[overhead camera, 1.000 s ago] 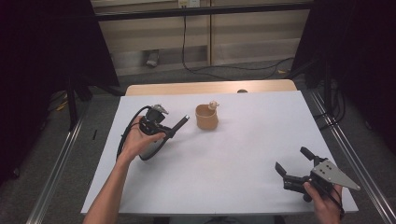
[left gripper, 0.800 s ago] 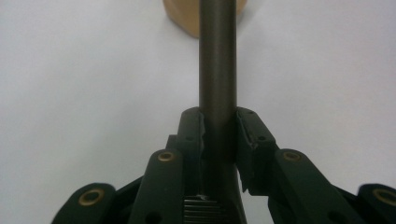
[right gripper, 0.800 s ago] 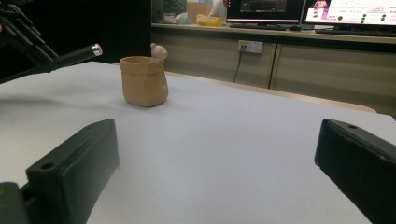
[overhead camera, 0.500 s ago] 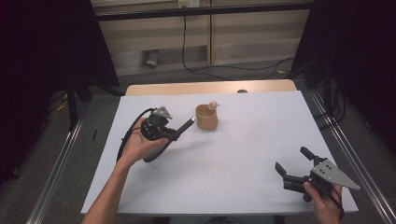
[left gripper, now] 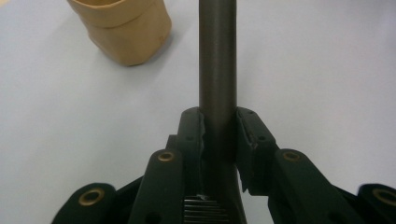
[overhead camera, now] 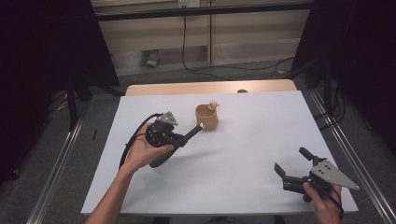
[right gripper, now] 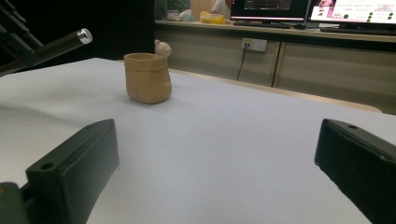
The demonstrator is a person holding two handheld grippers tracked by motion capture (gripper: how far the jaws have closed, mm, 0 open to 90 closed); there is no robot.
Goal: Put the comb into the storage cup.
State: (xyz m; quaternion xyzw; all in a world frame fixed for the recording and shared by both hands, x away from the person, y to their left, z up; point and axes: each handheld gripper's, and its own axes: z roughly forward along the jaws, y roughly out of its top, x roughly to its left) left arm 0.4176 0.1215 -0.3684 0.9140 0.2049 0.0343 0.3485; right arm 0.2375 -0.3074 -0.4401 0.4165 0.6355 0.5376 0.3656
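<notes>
Currently the left gripper (overhead camera: 186, 138) clamps a dark cylindrical rod (left gripper: 217, 60) between its jaws, the rod's tip pointing at the tan sack-shaped pot (overhead camera: 207, 117) and reaching close to its near side, above the white table (overhead camera: 243, 154). Right gripper (overhead camera: 295, 164) rests at the table's near right corner, jaws spread wide, nothing between them, well apart from the pot.

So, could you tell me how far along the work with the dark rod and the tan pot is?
Done: the left gripper is shut on the dark rod. In hand: the rod's tip is up beside the tan pot. Left, probably: getting the rod into the pot. The right gripper waits open.
</notes>
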